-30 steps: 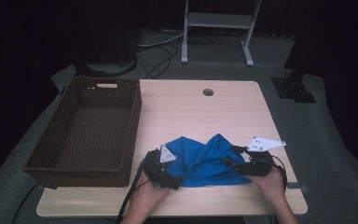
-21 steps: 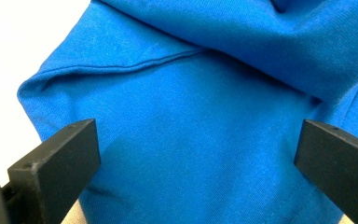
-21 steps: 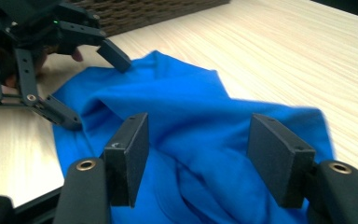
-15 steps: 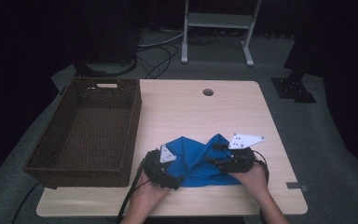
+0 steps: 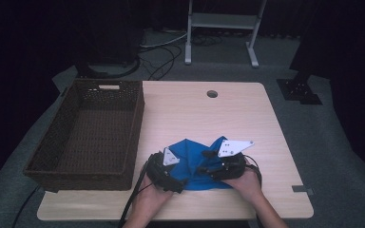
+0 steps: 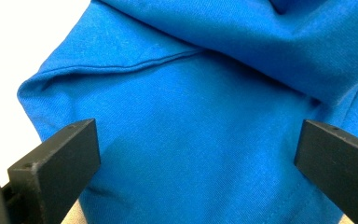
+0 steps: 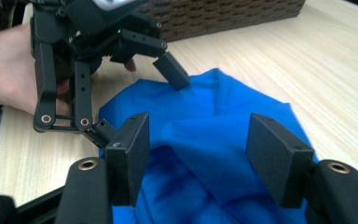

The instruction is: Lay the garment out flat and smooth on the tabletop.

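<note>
A crumpled blue cloth [image 5: 190,156] lies on the wooden table [image 5: 195,114] near its front edge. My left gripper [image 5: 178,178] rests at the cloth's left side. In the left gripper view its jaws stand wide open [image 6: 196,149] over the flat blue cloth [image 6: 205,93]. My right gripper [image 5: 210,160] is at the cloth's right side and points left. A thick bunch of blue cloth [image 7: 214,107] fills the gap between its jaws [image 7: 198,135], which hold it. The left gripper [image 7: 137,100] stands just beyond, one fingertip [image 7: 172,72] touching the cloth.
A large dark wicker basket [image 5: 135,128] stands empty on the table's left side, close to my left hand. A round cable hole [image 5: 212,93] sits near the far edge. Beyond the table are a metal stand [image 5: 221,21] and cables on the floor.
My right gripper has moved left toward the left gripper, and the cloth's right side has come with it, so the cloth is now narrower. The left gripper has stayed put.
</note>
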`<action>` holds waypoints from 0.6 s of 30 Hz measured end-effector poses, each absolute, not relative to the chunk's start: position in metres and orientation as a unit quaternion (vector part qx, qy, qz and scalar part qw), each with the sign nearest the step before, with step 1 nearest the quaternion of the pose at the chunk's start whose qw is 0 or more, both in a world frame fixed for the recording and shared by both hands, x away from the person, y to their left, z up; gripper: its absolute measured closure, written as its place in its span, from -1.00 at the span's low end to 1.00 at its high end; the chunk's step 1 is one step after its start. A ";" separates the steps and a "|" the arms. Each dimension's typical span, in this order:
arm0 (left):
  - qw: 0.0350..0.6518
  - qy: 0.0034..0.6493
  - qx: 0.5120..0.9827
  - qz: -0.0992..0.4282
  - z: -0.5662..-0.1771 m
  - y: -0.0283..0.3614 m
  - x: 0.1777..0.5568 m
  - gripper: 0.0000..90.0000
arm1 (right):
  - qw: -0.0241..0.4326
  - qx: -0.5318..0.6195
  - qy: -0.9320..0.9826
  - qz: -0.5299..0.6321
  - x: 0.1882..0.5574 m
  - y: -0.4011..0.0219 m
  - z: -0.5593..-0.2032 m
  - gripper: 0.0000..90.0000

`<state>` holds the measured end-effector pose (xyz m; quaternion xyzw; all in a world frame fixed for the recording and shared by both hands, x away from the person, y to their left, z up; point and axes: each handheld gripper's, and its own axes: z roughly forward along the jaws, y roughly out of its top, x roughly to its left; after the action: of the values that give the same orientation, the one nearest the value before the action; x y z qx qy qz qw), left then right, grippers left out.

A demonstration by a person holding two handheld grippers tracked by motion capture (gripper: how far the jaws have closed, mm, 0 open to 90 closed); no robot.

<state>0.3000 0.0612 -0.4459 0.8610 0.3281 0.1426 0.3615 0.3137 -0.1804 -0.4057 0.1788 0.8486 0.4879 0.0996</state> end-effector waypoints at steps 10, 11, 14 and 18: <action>0.362 0.328 0.861 0.143 -0.446 0.061 0.300 -1.00 | 0.106 0.176 0.868 0.452 0.317 -0.168 -0.420 0.55; 0.362 0.328 0.861 0.143 -0.446 0.061 0.300 -1.00 | 0.104 0.176 0.868 0.452 0.317 -0.168 -0.420 0.61; 0.362 0.328 0.861 0.143 -0.446 0.061 0.300 -1.00 | 0.098 0.183 0.867 0.454 0.318 -0.169 -0.420 0.81; 0.362 0.328 0.861 0.143 -0.446 0.061 0.300 -1.00 | 0.091 0.193 0.861 0.461 0.320 -0.172 -0.419 0.90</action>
<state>0.3000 0.0611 -0.4459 0.8607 0.3284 0.1428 0.3619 0.3203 -0.1722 -0.4192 0.1933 0.8611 0.4613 0.0910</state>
